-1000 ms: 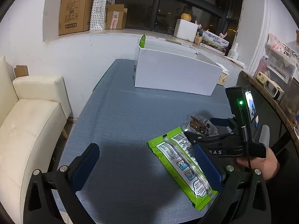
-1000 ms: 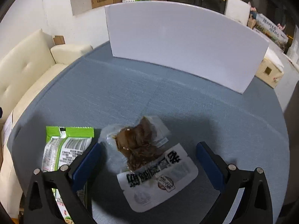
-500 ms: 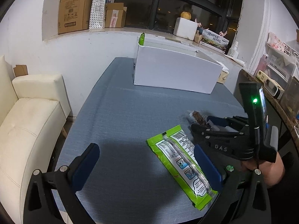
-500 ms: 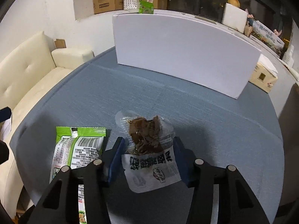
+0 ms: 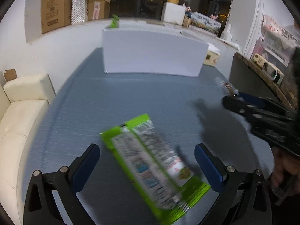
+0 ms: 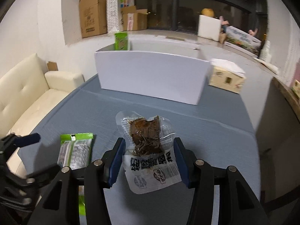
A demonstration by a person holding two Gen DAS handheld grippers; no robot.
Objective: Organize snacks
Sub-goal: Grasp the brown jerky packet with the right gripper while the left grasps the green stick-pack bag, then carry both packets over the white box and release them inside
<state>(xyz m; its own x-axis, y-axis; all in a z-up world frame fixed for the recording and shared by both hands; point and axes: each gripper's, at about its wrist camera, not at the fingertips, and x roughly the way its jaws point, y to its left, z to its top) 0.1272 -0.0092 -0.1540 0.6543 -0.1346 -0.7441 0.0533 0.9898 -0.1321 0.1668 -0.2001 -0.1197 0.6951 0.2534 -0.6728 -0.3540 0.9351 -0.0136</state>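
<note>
clear snack pouch [image 6: 148, 146] | pinched by right tool [image 6: 149, 161] | lifted

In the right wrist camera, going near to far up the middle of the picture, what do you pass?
Right gripper shut on the clear meat snack pouch → bare blue table → white box → green packet standing in the box → windowsill with cardboard boxes.
</note>
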